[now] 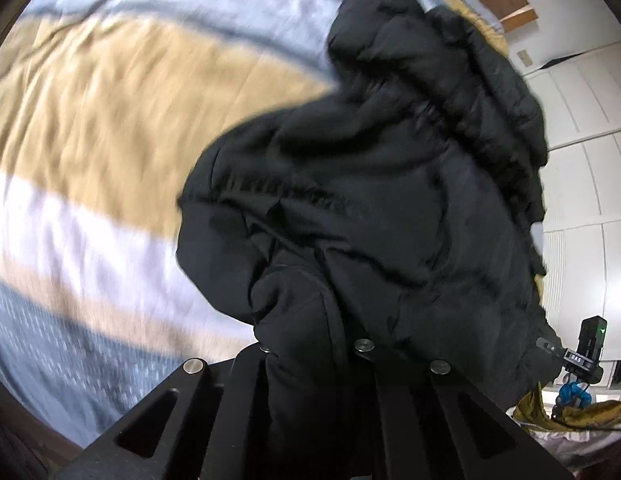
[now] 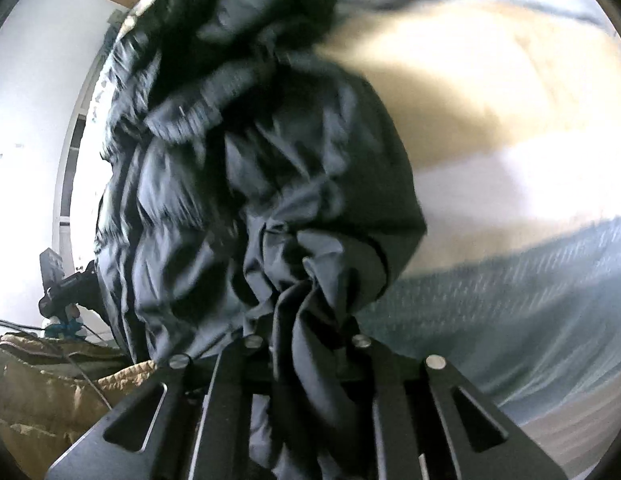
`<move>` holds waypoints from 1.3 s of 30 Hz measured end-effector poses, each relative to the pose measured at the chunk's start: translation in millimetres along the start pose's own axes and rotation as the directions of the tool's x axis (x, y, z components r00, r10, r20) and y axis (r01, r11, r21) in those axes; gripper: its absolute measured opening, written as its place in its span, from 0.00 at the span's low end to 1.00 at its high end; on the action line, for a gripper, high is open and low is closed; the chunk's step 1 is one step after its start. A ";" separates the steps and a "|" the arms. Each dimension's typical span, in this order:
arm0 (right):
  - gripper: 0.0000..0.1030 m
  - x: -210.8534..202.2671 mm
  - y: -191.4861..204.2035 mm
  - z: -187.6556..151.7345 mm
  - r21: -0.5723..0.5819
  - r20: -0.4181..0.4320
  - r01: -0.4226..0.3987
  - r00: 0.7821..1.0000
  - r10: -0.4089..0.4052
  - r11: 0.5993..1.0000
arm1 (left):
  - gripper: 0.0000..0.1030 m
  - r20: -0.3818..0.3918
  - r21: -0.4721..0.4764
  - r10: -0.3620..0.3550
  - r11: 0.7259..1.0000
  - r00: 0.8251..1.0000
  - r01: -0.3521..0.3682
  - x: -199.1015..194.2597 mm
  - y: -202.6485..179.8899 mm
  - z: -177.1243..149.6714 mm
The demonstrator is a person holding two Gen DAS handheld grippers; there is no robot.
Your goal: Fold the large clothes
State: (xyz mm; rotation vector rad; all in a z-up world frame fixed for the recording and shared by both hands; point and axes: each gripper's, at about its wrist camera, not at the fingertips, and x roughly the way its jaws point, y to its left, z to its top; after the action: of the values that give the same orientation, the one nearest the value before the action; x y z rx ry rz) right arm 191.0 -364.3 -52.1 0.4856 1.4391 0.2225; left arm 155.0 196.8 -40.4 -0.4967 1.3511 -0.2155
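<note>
Black puffer jacket point(image 1: 370, 184) bunched up and lifted above the bed, hanging between both grippers. Quilted, with a hood-like mass at the far end.

Left gripper point(image 1: 314, 354): a thick fold of the jacket runs down between its two fingers and fills the gap. Fingers clamped on that fold; fabric spills back over the gripper body.

Right gripper point(image 2: 306, 346): a gathered twist of the jacket point(image 2: 246, 184) passes between its fingers and drapes toward the camera. Fingers clenched on the cloth likewise.

Beneath the jacket, a striped bedspread point(image 1: 110, 120), with tan, white and grey-blue bands, rumpled. Both views blurred, the bedspread point(image 2: 510, 120) most of all in the right view.

Off the side of the bed: white wardrobe doors point(image 1: 582, 120), a strip of wood trim high on the wall. A small black device point(image 1: 588, 350) with a green light stands on a mount near the jacket's edge; the same device point(image 2: 56, 280) shows at the left of the right view. A tan-olive garment point(image 2: 50, 392) lies crumpled below it, cable across it.
</note>
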 end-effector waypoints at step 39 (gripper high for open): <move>0.09 -145.7 78.2 219.0 0.093 0.432 -0.047 0.902 0.002 0.995 | 0.07 0.335 -0.057 -0.056 0.995 0.940 0.079 -71.6 -101.3 264.3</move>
State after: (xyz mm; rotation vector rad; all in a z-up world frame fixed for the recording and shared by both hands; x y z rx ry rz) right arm 397.7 -398.5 125.2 0.5955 1.0113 0.0542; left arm 408.5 196.0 104.6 -0.6102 1.0133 -0.1328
